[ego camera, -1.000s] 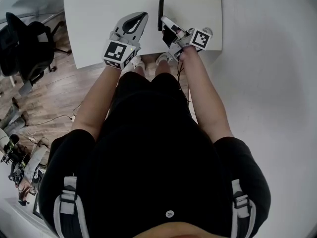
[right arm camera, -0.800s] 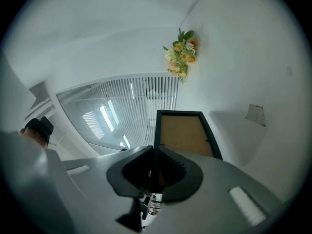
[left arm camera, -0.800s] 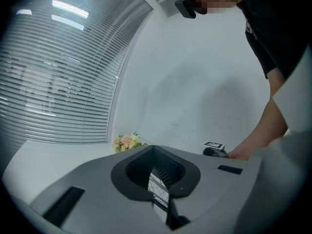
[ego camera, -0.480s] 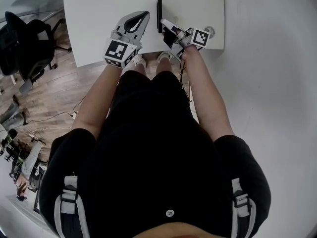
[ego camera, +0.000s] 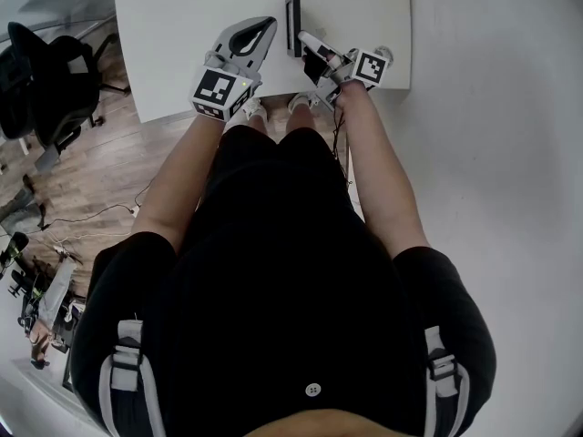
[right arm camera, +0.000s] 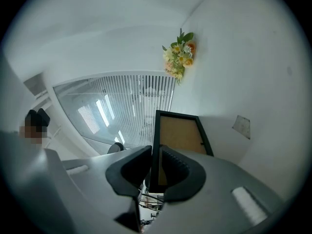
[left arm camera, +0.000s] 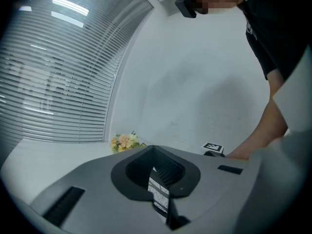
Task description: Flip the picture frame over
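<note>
- my left tool (ego camera: 266,27), upper centre of the head view, is clenched on nothing; i judge it idle.
- my right tool (right arm camera: 156,152) grips the one picture frame (right arm camera: 181,132) by its edge, jaws just easing apart, so it stands upright, likely mid-flip.
- two tools, one frame, one white bench (ego camera: 182,25) beneath.

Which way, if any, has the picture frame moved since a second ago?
Yes: the picture frame has tipped slightly toward the table's left edge, without sliding.
</note>
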`<action>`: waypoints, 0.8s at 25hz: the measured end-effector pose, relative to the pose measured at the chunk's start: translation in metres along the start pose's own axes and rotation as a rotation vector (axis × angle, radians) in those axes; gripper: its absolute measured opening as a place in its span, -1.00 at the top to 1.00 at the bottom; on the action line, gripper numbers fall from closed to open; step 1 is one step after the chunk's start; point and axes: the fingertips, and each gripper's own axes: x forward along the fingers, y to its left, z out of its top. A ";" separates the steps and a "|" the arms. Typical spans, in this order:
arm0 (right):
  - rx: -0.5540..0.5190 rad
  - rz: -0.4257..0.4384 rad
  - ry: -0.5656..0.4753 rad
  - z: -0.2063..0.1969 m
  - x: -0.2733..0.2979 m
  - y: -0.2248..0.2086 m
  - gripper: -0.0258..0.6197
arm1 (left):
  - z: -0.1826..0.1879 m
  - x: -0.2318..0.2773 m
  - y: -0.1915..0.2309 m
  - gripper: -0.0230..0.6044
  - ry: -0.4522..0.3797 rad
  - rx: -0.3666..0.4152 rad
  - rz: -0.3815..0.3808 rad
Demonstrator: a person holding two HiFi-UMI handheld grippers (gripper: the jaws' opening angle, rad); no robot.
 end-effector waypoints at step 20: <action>-0.185 -0.193 -0.021 0.034 -0.025 -0.017 0.63 | 0.010 -0.001 0.003 0.91 0.026 0.013 0.001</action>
